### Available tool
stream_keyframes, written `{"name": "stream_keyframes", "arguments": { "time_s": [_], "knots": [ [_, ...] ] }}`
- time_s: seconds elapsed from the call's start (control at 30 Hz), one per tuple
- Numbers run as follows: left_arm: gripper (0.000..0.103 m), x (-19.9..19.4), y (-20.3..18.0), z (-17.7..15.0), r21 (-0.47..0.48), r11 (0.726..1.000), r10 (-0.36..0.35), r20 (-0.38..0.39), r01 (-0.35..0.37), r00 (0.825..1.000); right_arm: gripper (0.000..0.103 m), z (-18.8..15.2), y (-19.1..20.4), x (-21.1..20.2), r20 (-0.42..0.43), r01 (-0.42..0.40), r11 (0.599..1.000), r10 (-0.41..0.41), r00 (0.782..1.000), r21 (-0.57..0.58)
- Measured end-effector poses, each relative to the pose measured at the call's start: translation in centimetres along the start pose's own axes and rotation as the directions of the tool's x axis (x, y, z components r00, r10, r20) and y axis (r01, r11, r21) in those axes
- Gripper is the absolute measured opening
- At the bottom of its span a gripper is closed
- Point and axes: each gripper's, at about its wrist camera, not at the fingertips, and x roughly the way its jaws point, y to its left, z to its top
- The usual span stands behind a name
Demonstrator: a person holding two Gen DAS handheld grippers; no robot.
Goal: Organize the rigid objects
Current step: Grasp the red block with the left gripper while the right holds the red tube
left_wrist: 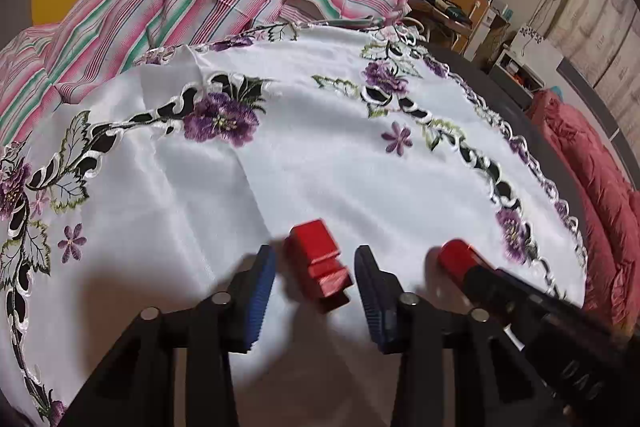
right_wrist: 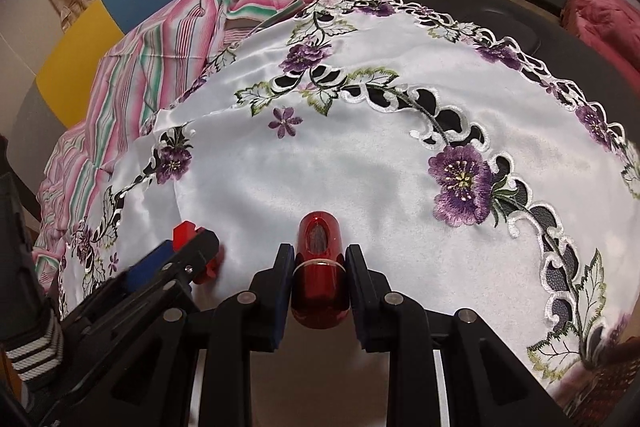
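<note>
Right gripper (right_wrist: 319, 263) clamps a red cylinder (right_wrist: 319, 247), its near end hidden. Left gripper (left_wrist: 316, 267) straddles a red block (left_wrist: 318, 263) on the embroidered cloth (left_wrist: 320, 163); pad contact blurred, unclear.

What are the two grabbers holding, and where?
The right gripper squeezes the round red piece around its middle. The left gripper straddles the red block, not gripping it.

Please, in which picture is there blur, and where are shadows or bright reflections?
Left wrist view: the red block and the blue pads are smeared by motion blur, and a soft shadow lies on the white cloth under the gripper. Right wrist view: sharper; the glossy red tube carries small highlights. Both views bend strongly at the edges.
</note>
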Motion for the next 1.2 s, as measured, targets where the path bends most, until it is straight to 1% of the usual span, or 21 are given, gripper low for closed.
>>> {"name": "stream_keyframes", "arguments": {
  "time_s": [0.07,0.1,0.13,0.3,0.4,0.47,0.7,0.77,0.83,0.87,0.93,0.97,1.1,1.13,1.17,1.2],
  "knots": [
    [0.029,-0.2,0.1,-0.4,0.012,1.0,-0.012,0.013,0.012,1.0,0.027,0.0,0.2,0.0,0.001,0.003,1.0,-0.003,1.0,-0.011],
    [0.023,-0.3,0.2,-0.5,0.017,1.0,-0.013,0.015,0.013,1.0,0.027,0.0,0.2,0.0,0.0,0.003,1.0,-0.003,1.0,-0.013],
    [0.021,-0.4,0.2,-0.7,0.023,1.0,-0.017,0.016,0.017,1.0,0.027,0.0,0.3,0.0,-0.001,0.003,1.0,-0.003,1.0,-0.017],
    [0.014,-1.4,0.6,-1.5,0.032,0.999,-0.034,0.033,0.033,0.999,0.027,-0.1,0.4,0.3,-0.015,0.007,1.0,-0.007,1.0,-0.026],
    [0.014,-2.1,0.9,-2.2,0.032,0.999,-0.037,0.039,0.036,0.999,0.027,-0.3,0.6,0.5,-0.028,0.002,0.999,-0.003,1.0,-0.033],
    [0.014,-2.4,1.1,-2.6,0.031,0.999,-0.026,0.039,0.025,0.999,0.027,-0.3,0.8,0.6,-0.031,0.001,0.999,-0.002,1.0,-0.043],
    [0.014,-3.7,1.7,-3.9,0.008,0.999,-0.041,0.054,0.041,0.998,0.027,-0.6,0.8,0.9,-0.051,-0.01,0.999,0.008,0.999,-0.04],
    [0.014,-3.7,1.6,-4.3,0.02,0.999,-0.029,0.054,0.028,0.998,0.027,-0.7,1.0,1.0,-0.06,-0.012,0.999,0.009,0.998,-0.049],
    [0.014,-3.7,1.1,-4.5,0.046,0.999,-0.004,0.056,0.002,0.998,0.027,-0.7,1.2,1.0,-0.06,-0.012,0.998,0.009,0.998,-0.058],
    [0.017,-3.7,0.9,-4.5,0.047,0.999,0.008,0.059,-0.01,0.998,0.027,-0.7,1.2,1.0,-0.058,-0.012,0.998,0.008,0.998,-0.06],
    [0.03,-3.6,0.8,-4.3,0.03,1.0,-0.01,0.057,0.009,0.998,0.027,-0.7,1.1,1.0,-0.057,-0.011,0.998,0.008,0.998,-0.056],
    [0.036,-3.6,0.7,-4.2,0.023,1.0,-0.005,0.059,0.004,0.998,0.027,-0.7,1.1,1.0,-0.058,-0.01,0.998,0.007,0.998,-0.055],
    [0.035,-3.0,0.4,-3.3,0.034,0.999,0.0,0.053,-0.002,0.999,0.027,-0.7,1.1,1.2,-0.066,-0.005,0.998,0.002,0.998,-0.058],
    [0.032,-2.9,0.3,-3.2,0.043,0.999,0.001,0.046,-0.002,0.999,0.027,-0.7,1.1,1.2,-0.067,-0.005,0.998,0.001,0.998,-0.061],
    [0.02,-2.6,0.3,-3.2,0.053,0.999,-0.001,0.034,-0.001,0.999,0.027,-0.7,1.2,1.2,-0.068,-0.004,0.998,0.0,0.998,-0.064],
    [0.015,-2.6,0.4,-3.4,0.058,0.998,0.005,0.028,-0.006,1.0,0.027,-0.7,1.3,1.2,-0.068,-0.002,0.998,-0.003,0.998,-0.07]
  ]
}}
